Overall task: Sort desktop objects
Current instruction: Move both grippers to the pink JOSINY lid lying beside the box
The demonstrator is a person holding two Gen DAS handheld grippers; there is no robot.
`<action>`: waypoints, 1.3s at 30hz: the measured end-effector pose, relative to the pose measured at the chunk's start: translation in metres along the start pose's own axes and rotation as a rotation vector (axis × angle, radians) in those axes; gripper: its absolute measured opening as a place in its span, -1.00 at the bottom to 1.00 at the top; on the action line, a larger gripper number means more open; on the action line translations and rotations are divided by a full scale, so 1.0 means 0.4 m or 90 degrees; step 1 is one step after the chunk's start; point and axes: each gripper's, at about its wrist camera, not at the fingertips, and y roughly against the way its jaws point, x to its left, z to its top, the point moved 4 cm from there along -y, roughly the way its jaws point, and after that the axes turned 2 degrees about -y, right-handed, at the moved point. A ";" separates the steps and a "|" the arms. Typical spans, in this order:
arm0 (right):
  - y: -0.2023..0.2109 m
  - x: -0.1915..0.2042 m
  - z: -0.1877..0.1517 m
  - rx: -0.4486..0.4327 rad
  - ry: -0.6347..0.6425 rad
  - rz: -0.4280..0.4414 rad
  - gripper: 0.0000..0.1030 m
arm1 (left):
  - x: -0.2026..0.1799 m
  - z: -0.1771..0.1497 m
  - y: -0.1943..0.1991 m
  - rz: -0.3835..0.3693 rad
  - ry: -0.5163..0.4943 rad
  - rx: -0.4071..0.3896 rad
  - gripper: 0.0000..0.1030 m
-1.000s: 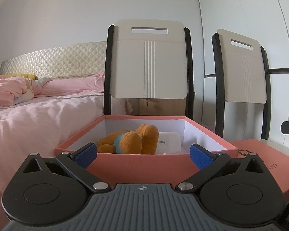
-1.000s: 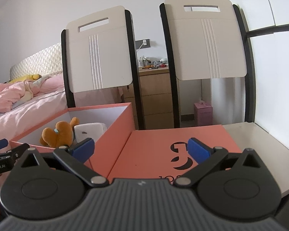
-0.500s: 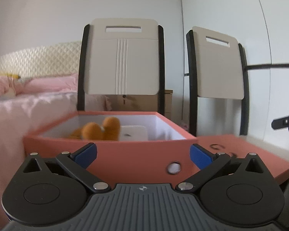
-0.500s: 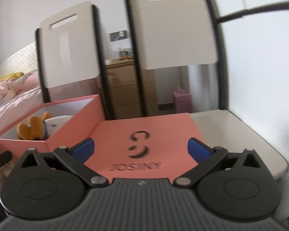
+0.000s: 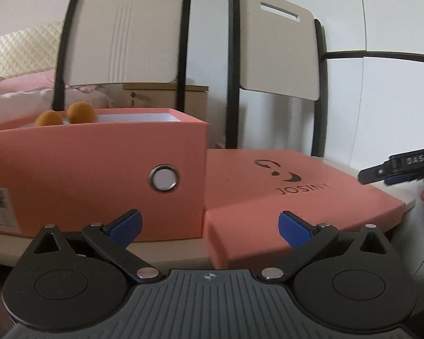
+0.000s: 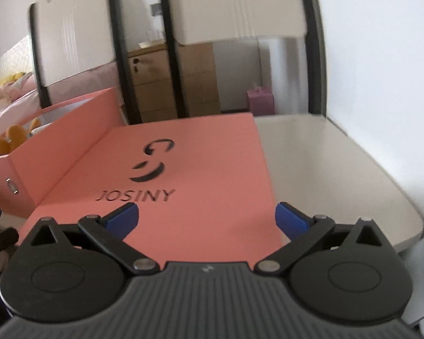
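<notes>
An open salmon-pink box point(image 5: 93, 175) stands on the pale table, with an orange plush toy point(image 5: 67, 114) poking above its rim; the same box point(image 6: 56, 141) and plush toy point(image 6: 12, 138) show at the left of the right wrist view. Its flat lid point(image 5: 282, 186), printed JOSINY, lies to the right of it. My left gripper point(image 5: 210, 223) is open, low in front of the gap between box and lid, holding nothing. My right gripper point(image 6: 206, 216) is open just above the lid's point(image 6: 183, 175) near edge, also holding nothing. The right gripper's tip point(image 5: 395, 168) enters the left view.
Two cream chairs point(image 5: 127, 34) point(image 5: 279, 45) with black frames stand behind the table. A bed with pink bedding point(image 5: 19, 93) is at the left, a wooden drawer unit point(image 6: 155, 84) behind. Bare table top point(image 6: 325, 152) lies right of the lid, by the white wall.
Both grippers have dropped and swung right: the left view went from looking into the box to facing its side wall and the lid. The right gripper closed in over the lid. Both stayed open.
</notes>
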 end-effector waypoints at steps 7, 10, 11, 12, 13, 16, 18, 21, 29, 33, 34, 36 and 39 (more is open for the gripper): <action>-0.028 -0.026 -0.001 0.013 -0.067 0.004 1.00 | -0.011 -0.005 -0.031 -0.048 0.028 0.019 1.00; -0.035 -0.019 -0.003 0.016 -0.057 0.001 1.00 | -0.010 -0.011 -0.042 -0.055 0.034 0.027 1.00; -0.037 -0.017 -0.002 0.016 -0.053 0.000 1.00 | -0.008 -0.010 -0.045 -0.056 0.036 0.028 1.00; -0.039 -0.016 -0.002 0.016 -0.049 -0.002 1.00 | -0.007 -0.008 -0.048 -0.060 0.034 0.027 1.00; -0.041 -0.014 -0.002 0.016 -0.046 -0.003 1.00 | -0.008 -0.004 -0.052 -0.063 0.029 0.027 1.00; -0.047 -0.019 0.000 0.022 -0.058 -0.005 1.00 | -0.013 0.002 -0.065 -0.072 0.015 0.035 1.00; -0.048 -0.018 -0.001 0.022 -0.054 -0.009 1.00 | -0.013 0.004 -0.071 -0.077 0.022 0.041 1.00; -0.050 -0.014 -0.003 0.023 -0.047 -0.015 1.00 | -0.015 0.006 -0.076 -0.084 0.031 0.049 1.00; -0.063 -0.022 0.007 0.030 -0.065 -0.012 1.00 | 0.001 0.004 -0.082 -0.126 0.080 0.076 1.00; -0.067 -0.013 0.004 0.034 -0.050 -0.024 1.00 | -0.008 0.006 -0.078 -0.138 0.076 0.084 1.00; -0.068 -0.011 0.004 0.035 -0.046 -0.027 1.00 | -0.013 0.007 -0.079 -0.142 0.072 0.087 1.00; -0.068 -0.009 0.003 0.035 -0.043 -0.030 1.00 | -0.022 0.007 -0.083 -0.148 0.068 0.093 1.00; -0.069 -0.008 0.001 0.036 -0.042 -0.034 1.00 | -0.033 0.005 -0.090 -0.145 0.058 0.099 1.00</action>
